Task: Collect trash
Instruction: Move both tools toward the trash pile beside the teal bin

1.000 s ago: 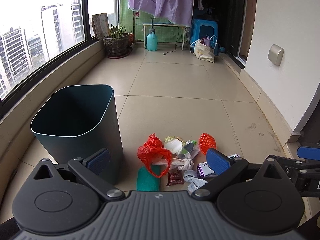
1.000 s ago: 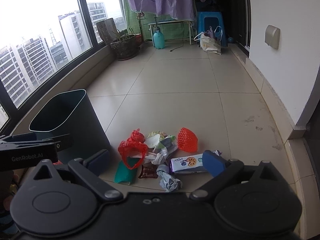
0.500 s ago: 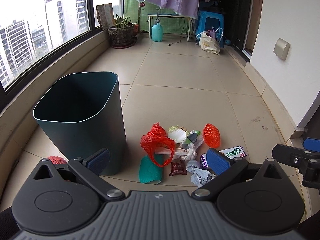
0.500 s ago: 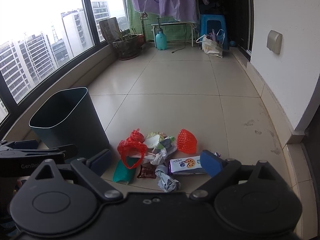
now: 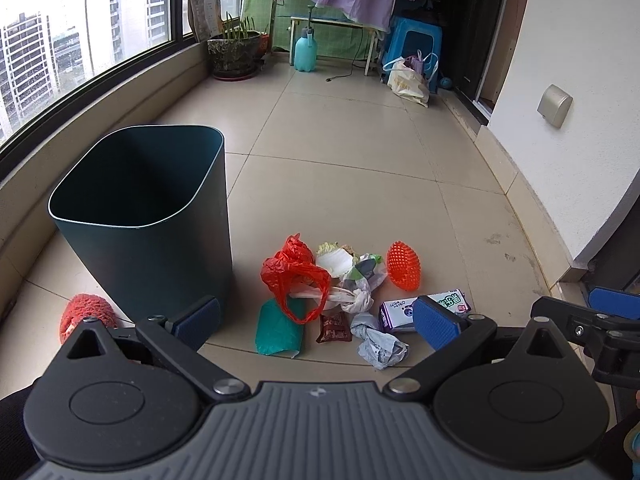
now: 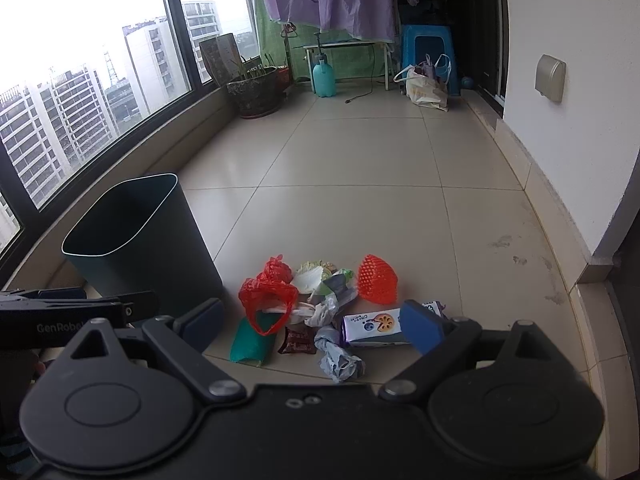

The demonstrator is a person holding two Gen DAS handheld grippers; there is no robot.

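the dark green bin (image 5: 152, 216) stands upright on the tiled floor (image 5: 360, 152), left of the trash pile. only the left wrist view shows a red knitted thing (image 5: 82, 314) beside the bin's base. the left gripper (image 5: 316, 322) and right gripper (image 6: 312, 324) both hang wide open, holding nothing, with the red plastic bag (image 5: 296, 276), purple packet (image 6: 374, 326) and crumpled grey paper (image 5: 380, 342) just ahead between their pads.
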